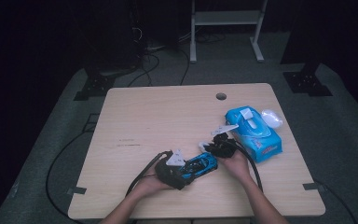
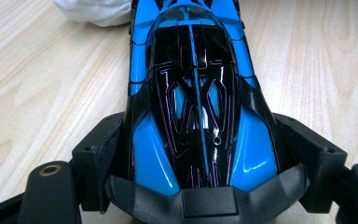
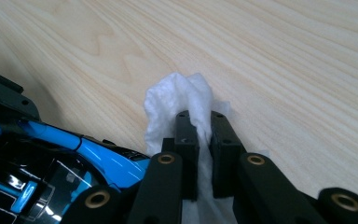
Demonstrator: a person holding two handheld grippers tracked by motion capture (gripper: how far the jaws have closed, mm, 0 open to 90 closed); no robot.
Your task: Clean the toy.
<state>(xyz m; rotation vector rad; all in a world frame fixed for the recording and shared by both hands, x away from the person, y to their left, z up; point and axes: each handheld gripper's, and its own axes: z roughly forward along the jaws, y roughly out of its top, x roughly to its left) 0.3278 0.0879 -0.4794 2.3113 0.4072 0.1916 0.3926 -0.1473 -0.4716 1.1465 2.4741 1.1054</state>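
A blue and black toy car (image 1: pixel 200 164) lies on the wooden table (image 1: pixel 158 116) near the front. My left gripper (image 1: pixel 179 172) is shut on the car's rear, its jaws pressed against both flanks of the car (image 2: pixel 193 116). My right gripper (image 1: pixel 209 147) sits just beyond the car's nose, shut on a crumpled white wipe (image 3: pixel 179 100) that bulges out past its fingertips (image 3: pixel 185 135). The wipe (image 2: pixel 98 10) also peeks in at the far end of the car in the left gripper view. The car's blue side (image 3: pixel 74 154) lies to the left of the right gripper.
A blue pack of wet wipes (image 1: pixel 254 133) with its white lid flipped open lies at the right of the table. A cable hole (image 1: pixel 221 96) sits near the far edge. Black cables trail from both grippers toward the front edge.
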